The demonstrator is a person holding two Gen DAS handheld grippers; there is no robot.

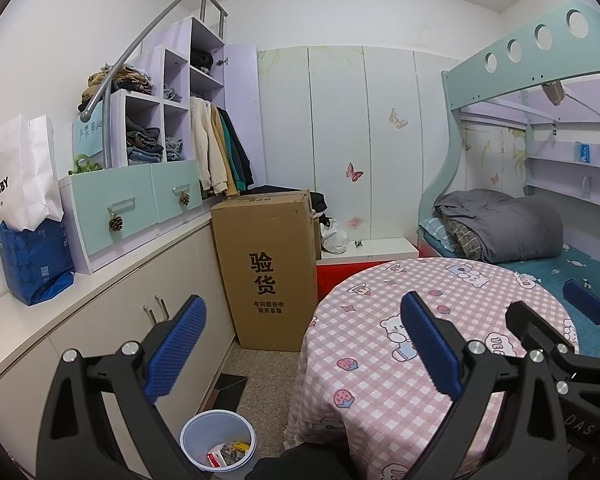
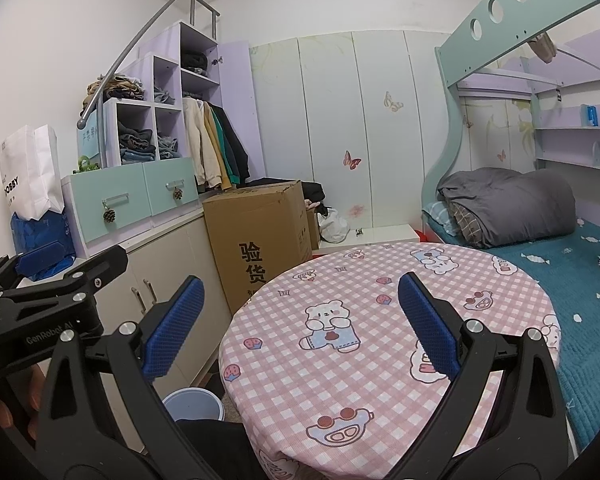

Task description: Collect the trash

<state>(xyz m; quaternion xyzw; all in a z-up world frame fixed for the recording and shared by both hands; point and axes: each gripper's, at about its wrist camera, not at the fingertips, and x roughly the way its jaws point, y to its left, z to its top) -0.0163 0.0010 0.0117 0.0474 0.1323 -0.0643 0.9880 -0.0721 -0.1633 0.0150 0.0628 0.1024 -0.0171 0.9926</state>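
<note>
A: Your left gripper (image 1: 302, 340) and right gripper (image 2: 300, 322) both hang with jaws spread, pinching nothing.

B: And the trash?

A: In the bin (image 1: 218, 446) at your left view's seven o'clock, beside the round table (image 1: 400, 392). Beyond, at eleven o'clock, stands the cardboard box (image 1: 266, 268).

We see a round table's pink-and-white checked cloth (image 2: 340, 360) (cartoon bears printed on it), a teal candy-patterned bedspread (image 2: 580, 280), and blue-padded black grippers.
</note>
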